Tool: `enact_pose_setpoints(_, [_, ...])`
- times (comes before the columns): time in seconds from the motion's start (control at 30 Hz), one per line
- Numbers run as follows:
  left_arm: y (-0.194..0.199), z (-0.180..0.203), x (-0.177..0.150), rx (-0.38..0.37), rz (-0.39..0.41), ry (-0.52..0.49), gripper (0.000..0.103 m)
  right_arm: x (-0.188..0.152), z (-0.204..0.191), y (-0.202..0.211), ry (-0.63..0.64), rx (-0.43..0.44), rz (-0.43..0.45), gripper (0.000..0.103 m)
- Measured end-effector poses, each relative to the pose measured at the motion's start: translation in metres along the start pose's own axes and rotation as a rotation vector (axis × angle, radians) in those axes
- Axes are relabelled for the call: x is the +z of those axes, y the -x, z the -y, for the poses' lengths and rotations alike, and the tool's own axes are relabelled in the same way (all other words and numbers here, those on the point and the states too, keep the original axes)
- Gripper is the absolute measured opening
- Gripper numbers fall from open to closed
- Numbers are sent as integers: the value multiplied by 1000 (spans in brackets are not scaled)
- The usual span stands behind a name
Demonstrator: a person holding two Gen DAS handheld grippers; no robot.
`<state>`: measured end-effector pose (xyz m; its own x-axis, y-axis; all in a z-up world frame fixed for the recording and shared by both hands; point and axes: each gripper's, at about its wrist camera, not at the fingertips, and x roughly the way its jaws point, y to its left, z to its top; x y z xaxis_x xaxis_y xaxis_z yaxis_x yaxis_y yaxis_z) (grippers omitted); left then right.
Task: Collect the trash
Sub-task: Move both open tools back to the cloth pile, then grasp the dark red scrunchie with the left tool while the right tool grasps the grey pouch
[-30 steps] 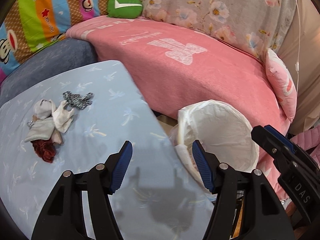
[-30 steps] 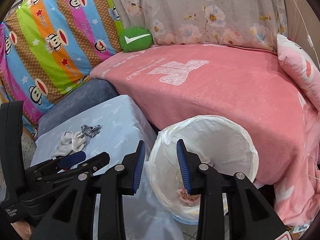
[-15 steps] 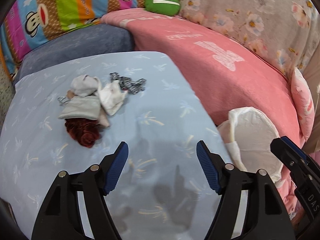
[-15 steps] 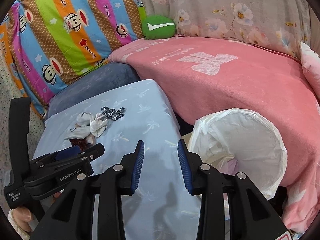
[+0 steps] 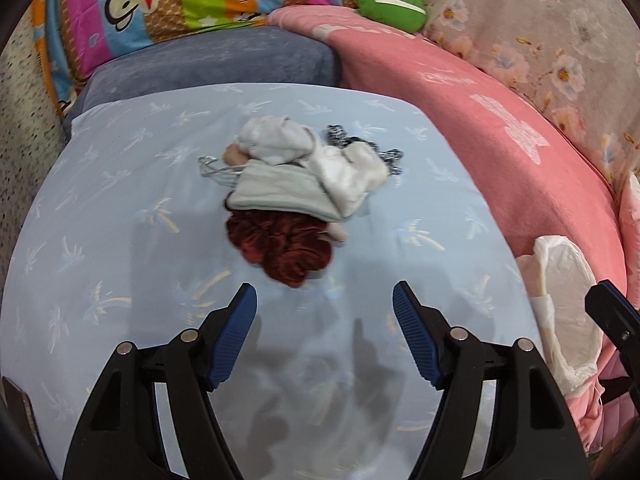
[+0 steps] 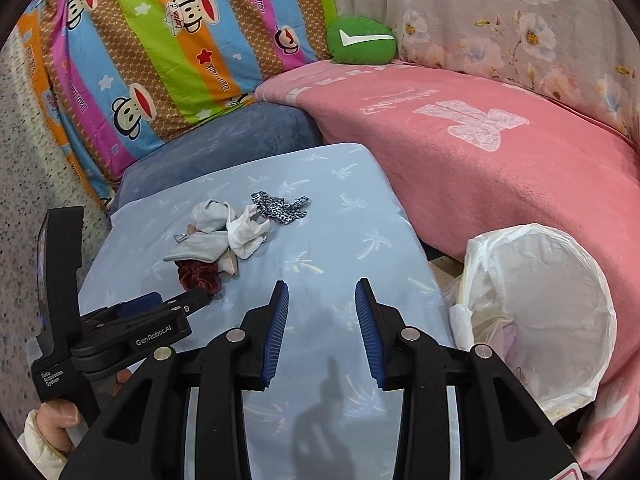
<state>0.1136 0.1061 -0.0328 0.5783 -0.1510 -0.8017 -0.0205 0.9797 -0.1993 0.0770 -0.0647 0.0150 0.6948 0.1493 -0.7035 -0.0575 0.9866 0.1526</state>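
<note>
Facing a blue-sheeted table (image 5: 120, 240) | rag pile (image 5: 296, 200) heaped near far edge | lined bin (image 6: 540, 320) beside right edge | left gripper (image 5: 324, 312) and right gripper (image 6: 322, 312) held agape, empty.

The rag pile (image 5: 296, 192) lies mid-table (image 5: 120, 240); the bin (image 6: 536, 320) stands right of it, the sofa (image 6: 480, 152) behind.

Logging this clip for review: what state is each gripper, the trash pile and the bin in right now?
Left gripper: open, empty, just short of the pile.
Right gripper: open, empty, above the blue cloth.
Trash pile: heaped on the cloth, untouched.
Red scrunchie: nearest the left gripper, partly under a grey rag.
Bin: open, lined with a white bag, something pale inside.
</note>
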Motion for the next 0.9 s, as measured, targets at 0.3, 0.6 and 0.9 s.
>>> enact_pose_setpoints(0.3, [-19, -39, 10, 23, -20, 49, 67, 5, -30, -26, 30, 23, -31, 35])
enact_pose_setpoints(0.6, [-45, -54, 22, -12, -65, 68, 59, 13, -51, -58, 51, 37, -69, 35])
enact_pose_setpoints(0.9, [-57, -57, 27, -98, -95, 95, 22, 18, -75, -82, 80, 56, -98, 35])
